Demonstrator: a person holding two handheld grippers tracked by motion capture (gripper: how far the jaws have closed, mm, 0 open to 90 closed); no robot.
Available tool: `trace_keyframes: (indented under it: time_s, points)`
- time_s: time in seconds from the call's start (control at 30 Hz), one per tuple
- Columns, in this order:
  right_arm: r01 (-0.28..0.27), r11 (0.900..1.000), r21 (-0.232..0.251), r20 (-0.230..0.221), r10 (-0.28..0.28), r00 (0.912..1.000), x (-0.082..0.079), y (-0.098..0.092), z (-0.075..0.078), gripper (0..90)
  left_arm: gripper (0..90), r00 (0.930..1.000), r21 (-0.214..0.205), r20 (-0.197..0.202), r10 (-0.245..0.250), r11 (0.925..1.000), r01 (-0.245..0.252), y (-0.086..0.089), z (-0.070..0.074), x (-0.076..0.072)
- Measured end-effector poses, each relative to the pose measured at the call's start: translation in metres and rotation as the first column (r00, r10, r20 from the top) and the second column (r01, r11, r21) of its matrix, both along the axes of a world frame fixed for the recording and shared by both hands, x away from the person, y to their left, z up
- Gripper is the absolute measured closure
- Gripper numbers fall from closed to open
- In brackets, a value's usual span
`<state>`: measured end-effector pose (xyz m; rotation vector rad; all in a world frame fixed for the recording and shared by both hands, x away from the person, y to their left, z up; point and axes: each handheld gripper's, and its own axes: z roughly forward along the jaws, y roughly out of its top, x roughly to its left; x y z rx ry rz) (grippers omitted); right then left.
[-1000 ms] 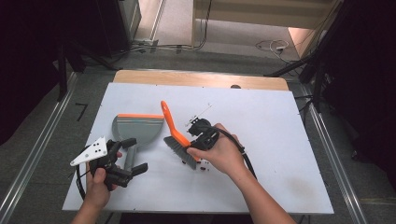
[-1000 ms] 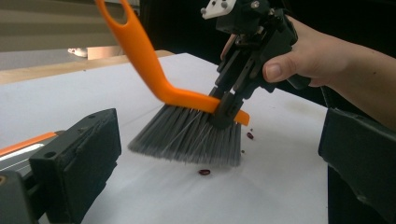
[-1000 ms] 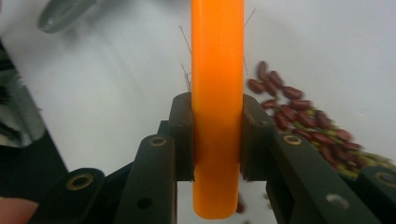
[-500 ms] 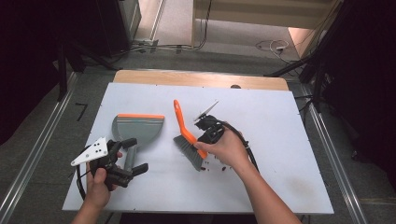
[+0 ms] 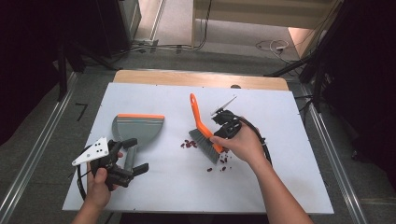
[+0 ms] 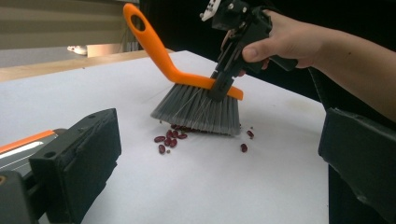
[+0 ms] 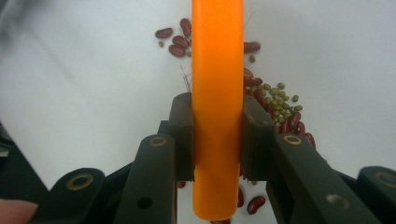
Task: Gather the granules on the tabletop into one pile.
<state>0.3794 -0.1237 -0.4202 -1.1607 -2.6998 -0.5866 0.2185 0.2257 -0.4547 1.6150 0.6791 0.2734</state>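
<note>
A brush with an orange handle [image 5: 195, 112] and grey bristles [image 6: 198, 112] stands tilted on the white table [image 5: 280, 140]. My right gripper [image 5: 219, 135] is shut on its orange back [image 7: 217, 93]; the left gripper view has that gripper [image 6: 219, 88] above the bristles. Red beans [image 5: 189, 143] lie left of the bristles, with more [image 5: 222, 165] in front. Red beans [image 7: 175, 42] and small green ones [image 7: 275, 100] lie scattered under the brush. A grey dustpan [image 5: 137, 128] with an orange lip lies at the left. My left gripper [image 5: 135, 156] stands open beside its handle.
The table's wooden far edge [image 5: 201, 77] runs along the back. Dark floor, metal rails [image 5: 28, 163] and cables surround the table. A strip of the dustpan [image 6: 23, 142] shows behind my left gripper's left jaw.
My right gripper has carried the brush to the right across the table, and red beans now lie uncovered beside the bristles. The left gripper and dustpan have stayed put.
</note>
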Motion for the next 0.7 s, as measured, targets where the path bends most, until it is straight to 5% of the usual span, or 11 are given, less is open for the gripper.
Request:
trace_keyframes:
  time_s: [0.17,0.43,0.57,0.7]
  points:
    - [-0.03,0.9976,0.062,-0.02,0.031,0.9993,-0.005,0.013,0.008,68.4,0.0,1.0,0.003,-0.001,-0.002,1.0,0.002,-0.001,0.0,0.001]
    - [-0.071,0.9968,0.038,-0.072,0.074,0.9947,-0.004,0.063,-0.012,68.4,0.0,1.0,-0.003,0.004,-0.003,1.0,0.003,0.0,0.001,-0.001]
    - [-0.026,0.9996,0.012,-0.071,0.027,0.9971,0.004,0.065,-0.015,68.3,0.0,1.0,-0.008,0.005,-0.001,1.0,0.002,0.002,0.001,-0.001]
    - [0.042,0.9989,0.019,-0.132,-0.039,0.9904,0.011,0.056,-0.018,68.3,0.0,1.0,-0.009,0.004,0.0,1.0,0.0,0.002,0.001,-0.001]
